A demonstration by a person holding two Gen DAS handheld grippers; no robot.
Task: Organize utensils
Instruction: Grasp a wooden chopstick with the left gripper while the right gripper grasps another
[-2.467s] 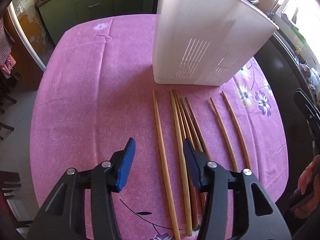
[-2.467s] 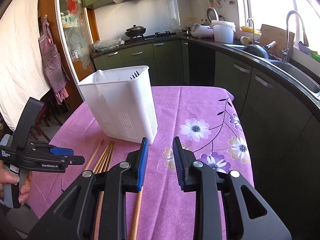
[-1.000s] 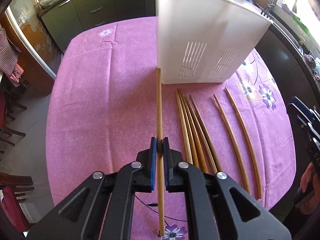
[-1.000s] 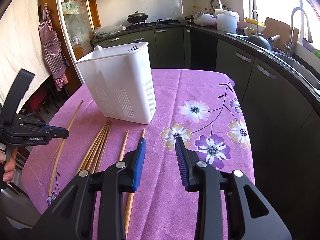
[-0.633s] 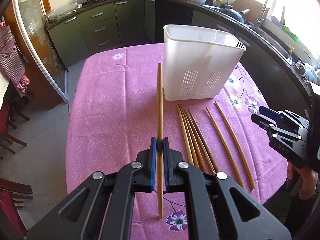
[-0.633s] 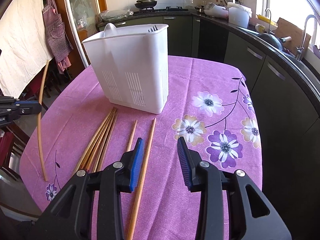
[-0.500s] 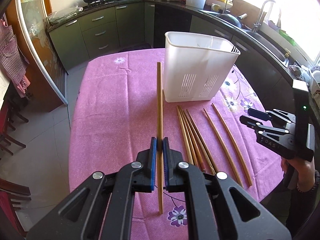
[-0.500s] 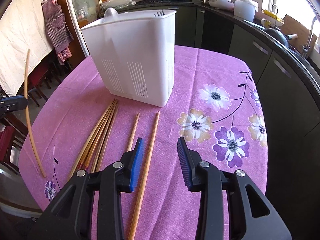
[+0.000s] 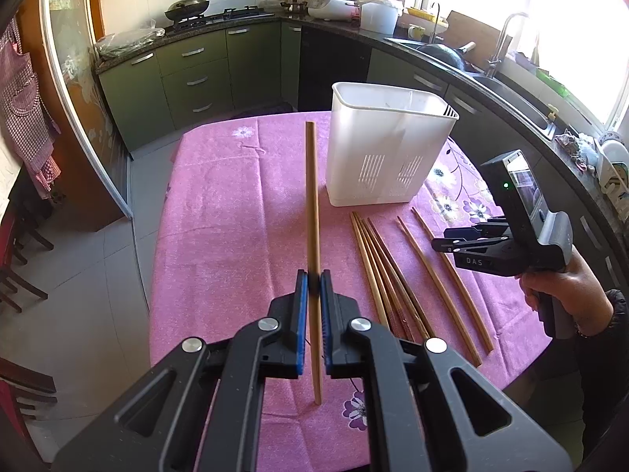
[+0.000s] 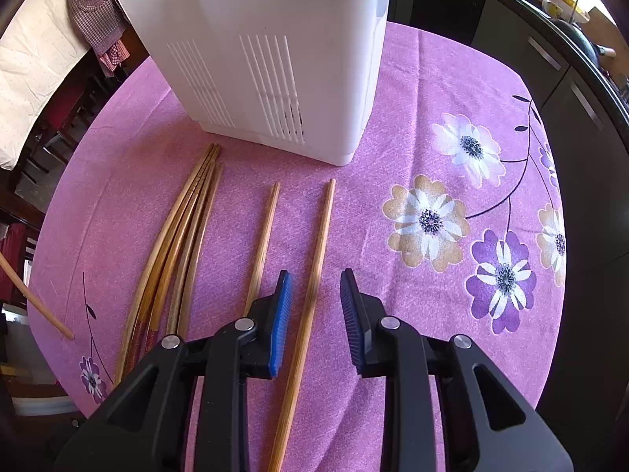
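My left gripper (image 9: 313,275) is shut on one wooden chopstick (image 9: 312,204), held in the air over the pink tablecloth (image 9: 228,216) and pointing toward the white slotted utensil holder (image 9: 387,145). A bundle of chopsticks (image 9: 377,259) and two single ones lie in front of the holder. My right gripper (image 10: 315,275) hangs low over the table, its jaws closing on either side of the rightmost chopstick (image 10: 324,220) without touching it. To its left lie another single chopstick (image 10: 267,224) and the bundle (image 10: 184,228), below the holder (image 10: 275,39).
A hand (image 9: 562,287) holds the right gripper (image 9: 436,244) at the table's right edge. Dark green cabinets (image 9: 196,78) and a counter with a sink (image 9: 511,78) ring the table. Chairs (image 9: 19,275) stand on the floor to the left.
The left gripper rose and drew back with its chopstick. The right gripper sank and tipped down over the rightmost chopstick, and its jaws narrowed.
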